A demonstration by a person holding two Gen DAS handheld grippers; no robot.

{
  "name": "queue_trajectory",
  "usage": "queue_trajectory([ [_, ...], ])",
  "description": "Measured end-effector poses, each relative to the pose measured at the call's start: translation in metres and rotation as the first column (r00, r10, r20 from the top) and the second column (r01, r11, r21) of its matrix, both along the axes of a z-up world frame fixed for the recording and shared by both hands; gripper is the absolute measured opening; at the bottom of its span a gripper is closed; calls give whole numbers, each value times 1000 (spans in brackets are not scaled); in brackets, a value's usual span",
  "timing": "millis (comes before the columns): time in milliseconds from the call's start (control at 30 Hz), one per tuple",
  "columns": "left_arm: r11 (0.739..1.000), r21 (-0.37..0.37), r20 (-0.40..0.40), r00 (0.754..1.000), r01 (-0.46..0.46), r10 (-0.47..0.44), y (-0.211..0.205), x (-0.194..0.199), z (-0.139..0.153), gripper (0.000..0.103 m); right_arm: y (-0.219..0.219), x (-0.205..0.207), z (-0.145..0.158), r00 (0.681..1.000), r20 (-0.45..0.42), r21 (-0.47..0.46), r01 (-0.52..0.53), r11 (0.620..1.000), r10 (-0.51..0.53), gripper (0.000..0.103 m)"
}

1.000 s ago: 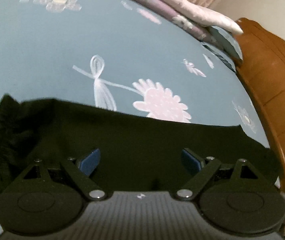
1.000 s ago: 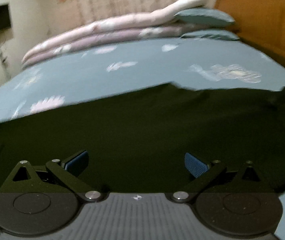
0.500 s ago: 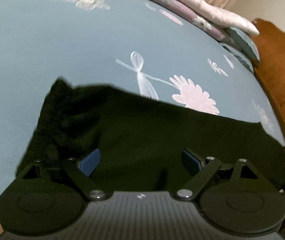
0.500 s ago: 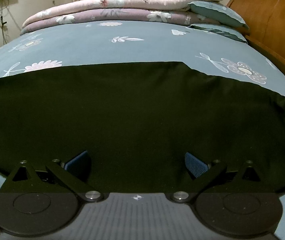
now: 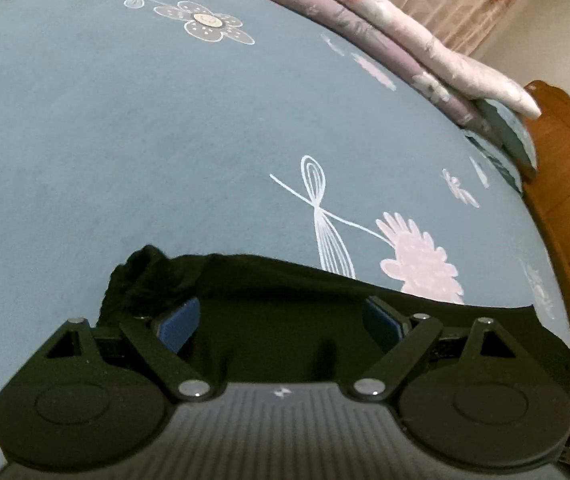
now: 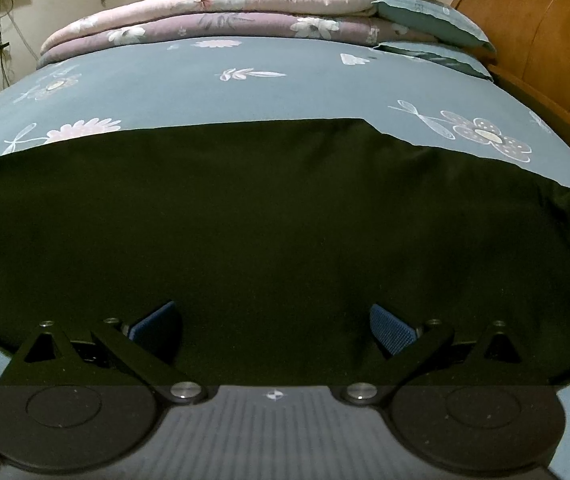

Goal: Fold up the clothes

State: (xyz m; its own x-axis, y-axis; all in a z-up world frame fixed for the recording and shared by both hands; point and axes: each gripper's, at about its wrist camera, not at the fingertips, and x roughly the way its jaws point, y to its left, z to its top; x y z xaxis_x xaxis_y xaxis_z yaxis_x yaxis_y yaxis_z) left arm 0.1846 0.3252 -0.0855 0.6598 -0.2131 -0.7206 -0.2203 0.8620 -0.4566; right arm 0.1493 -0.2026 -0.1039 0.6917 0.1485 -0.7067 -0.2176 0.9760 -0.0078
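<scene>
A black garment lies spread flat across the near part of a blue flowered bedsheet. In the right wrist view it fills the lower half. My right gripper hovers over its near edge, jaws wide apart, nothing between the blue pads. In the left wrist view the garment's bunched ribbed end lies just ahead of my left gripper's left finger. My left gripper is open above the cloth, with no fabric pinched.
Folded pink and purple quilts and teal pillows are stacked at the far side of the bed. A wooden headboard runs along the right. Bare blue sheet stretches beyond the garment in the left wrist view.
The left gripper has slid toward the garment's bunched end, so less black cloth shows in its view. The right gripper's view steadied from a blurred tilt and has held still since.
</scene>
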Motion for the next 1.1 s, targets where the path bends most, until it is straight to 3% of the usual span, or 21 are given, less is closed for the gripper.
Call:
queue_trajectory([
  [167, 997, 64, 16, 999, 31, -32, -13, -23, 23, 88, 0, -1, -1, 1000, 9, 0, 1, 1000, -1, 103],
  [267, 995, 46, 39, 995, 85, -87, -23, -41, 30, 88, 0, -2, -2, 1000, 12, 0, 2, 1000, -2, 103],
  [367, 993, 49, 11, 994, 107, -107, -33, -60, 24, 88, 0, -3, -2, 1000, 14, 0, 2, 1000, -2, 103],
  [533, 995, 74, -88, 994, 72, -66, -36, -84, 1, 88, 0, -4, -2, 1000, 21, 1, 0, 1000, 0, 103],
  [600, 995, 65, -64, 996, 70, -66, -36, -94, 1, 89, -1, -4, -2, 1000, 20, 2, 0, 1000, 0, 103],
  [733, 993, 99, -77, 995, 70, -63, -41, -96, 7, 89, -1, -4, -2, 1000, 23, 2, 1, 1000, -1, 103],
  [833, 982, 163, -36, 995, 92, -88, -52, -92, 19, 89, 0, -3, -2, 1000, 22, 1, 2, 1000, -2, 103],
  [933, 979, 174, -22, 994, 110, -108, -57, -83, 21, 89, 0, -3, -2, 1000, 20, 4, 3, 1000, -3, 103],
  [1100, 972, 206, -93, 991, 115, -97, -64, -75, 4, 89, -1, -3, -1, 1000, 17, 5, -7, 1000, 7, 103],
])
